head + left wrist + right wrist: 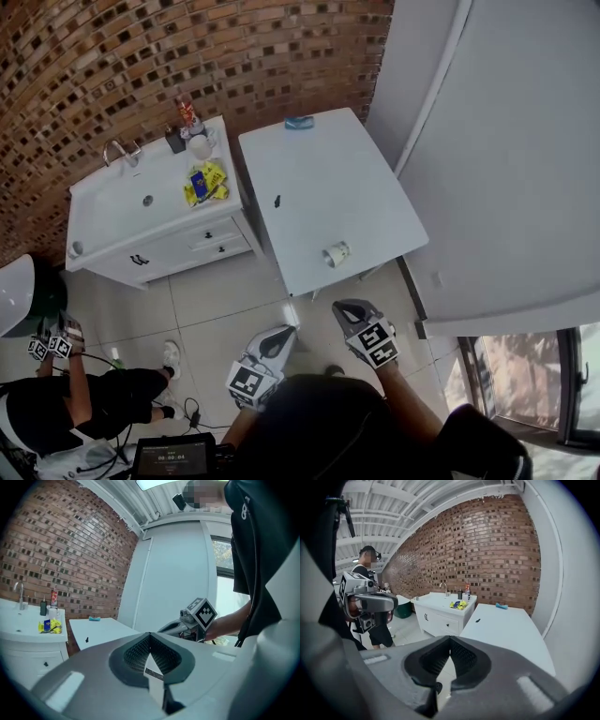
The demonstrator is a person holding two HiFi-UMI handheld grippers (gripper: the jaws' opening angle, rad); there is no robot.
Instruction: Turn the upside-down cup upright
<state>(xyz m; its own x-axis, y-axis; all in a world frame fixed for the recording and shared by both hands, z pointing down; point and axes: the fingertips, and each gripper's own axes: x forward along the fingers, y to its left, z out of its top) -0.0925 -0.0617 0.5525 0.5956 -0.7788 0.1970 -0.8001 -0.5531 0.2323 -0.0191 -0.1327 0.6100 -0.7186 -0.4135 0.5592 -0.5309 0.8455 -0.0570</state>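
Observation:
A small white cup (pixel 336 254) sits near the front edge of the white table (pixel 319 178); from above I cannot tell how it is turned. Both grippers hang over the tiled floor in front of the table, short of the cup. My left gripper (pixel 280 336) is shut with nothing in it, its tips meeting (pixel 150 634). My right gripper (pixel 349 309) is also shut and empty (pixel 450 638), just below the cup in the head view. Neither gripper view shows the cup. The right gripper (pixel 190 624) appears in the left gripper view, and the left gripper (pixel 370 603) in the right gripper view.
A white sink cabinet (pixel 141 230) with bottles and yellow packets (pixel 205 181) stands left of the table against the brick wall. A blue item (pixel 299 122) and a small dark thing (pixel 277 201) lie on the table. Another person (pixel 84 394) stands at lower left. White wall on the right.

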